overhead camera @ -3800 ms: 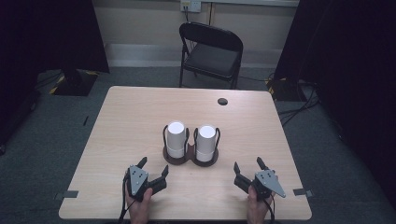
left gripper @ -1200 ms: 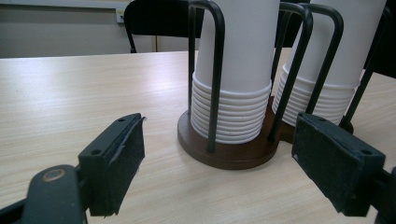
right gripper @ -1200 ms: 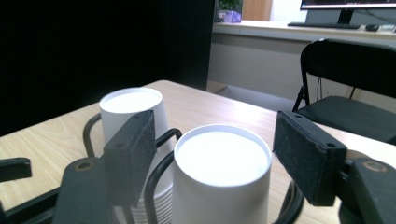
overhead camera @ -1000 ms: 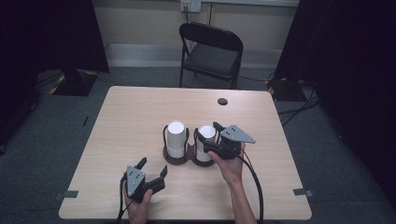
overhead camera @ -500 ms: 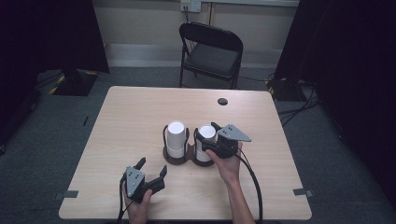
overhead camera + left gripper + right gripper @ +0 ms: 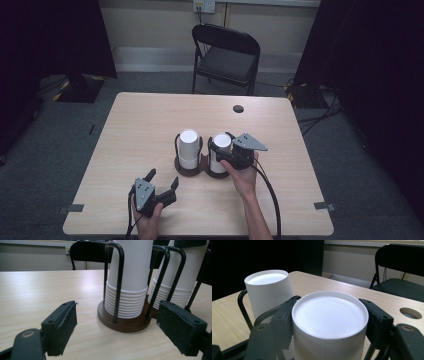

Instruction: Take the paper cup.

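1. Currently the right gripper (image 6: 223, 153) has its jaws around the right cup stack (image 6: 329, 322), upright in its holder (image 6: 200, 169) mid-table; contact looks likely.
2. Left gripper (image 6: 161, 182) rests wide open and empty, near the table's (image 6: 130, 125) front edge.

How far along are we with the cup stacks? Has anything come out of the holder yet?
Nothing looks removed: both stacks of upside-down white paper cups, left and right, sit in the dark round wire-looped holder. In hand: the right tool has its jaws at either side of the right stack's top cup; whether they are gripping it I cannot tell. The left tool rests open on the wooden table. Lifting a cup looks left to do.
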Available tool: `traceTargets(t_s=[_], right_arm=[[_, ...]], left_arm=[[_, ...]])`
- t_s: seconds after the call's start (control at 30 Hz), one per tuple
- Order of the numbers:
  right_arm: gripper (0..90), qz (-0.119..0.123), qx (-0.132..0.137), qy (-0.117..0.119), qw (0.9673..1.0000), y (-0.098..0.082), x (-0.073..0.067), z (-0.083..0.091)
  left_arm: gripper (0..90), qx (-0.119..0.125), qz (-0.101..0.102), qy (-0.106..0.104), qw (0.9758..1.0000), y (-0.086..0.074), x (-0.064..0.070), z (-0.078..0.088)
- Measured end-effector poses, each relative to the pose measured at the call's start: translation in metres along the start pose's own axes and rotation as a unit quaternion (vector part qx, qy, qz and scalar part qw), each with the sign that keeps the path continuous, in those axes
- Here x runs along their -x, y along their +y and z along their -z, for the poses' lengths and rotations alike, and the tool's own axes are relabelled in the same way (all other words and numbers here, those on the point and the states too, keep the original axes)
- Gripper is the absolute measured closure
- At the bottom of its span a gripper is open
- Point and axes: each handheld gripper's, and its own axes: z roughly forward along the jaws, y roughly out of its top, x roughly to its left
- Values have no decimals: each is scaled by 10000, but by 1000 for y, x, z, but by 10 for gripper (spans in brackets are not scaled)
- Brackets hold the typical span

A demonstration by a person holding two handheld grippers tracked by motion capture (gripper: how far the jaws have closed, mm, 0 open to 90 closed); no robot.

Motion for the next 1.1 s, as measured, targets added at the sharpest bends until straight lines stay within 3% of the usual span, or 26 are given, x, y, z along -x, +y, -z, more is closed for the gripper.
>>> traceTargets(t_s=[0.23, 0.53, 0.63, 0.87, 1.1], right_arm=[[337, 9, -1, 16, 10000, 2, 0, 1], [338, -12, 173, 24, 9998, 12, 2, 7], [339, -127, 316, 101, 9994, 15, 4, 9], [341, -135, 352, 121, 9992, 22, 5, 11], [343, -197, 358, 110, 9991, 28, 6, 12]], left_arm=[[246, -46, -40, -12, 10000, 0, 0, -1], [239, -60, -40, -12, 10000, 0, 0, -1], [223, -80, -93, 31, 9999, 1, 2, -1], [212, -117, 14, -35, 9999, 1, -1, -2], [212, -132, -45, -64, 9999, 1, 0, -2]])
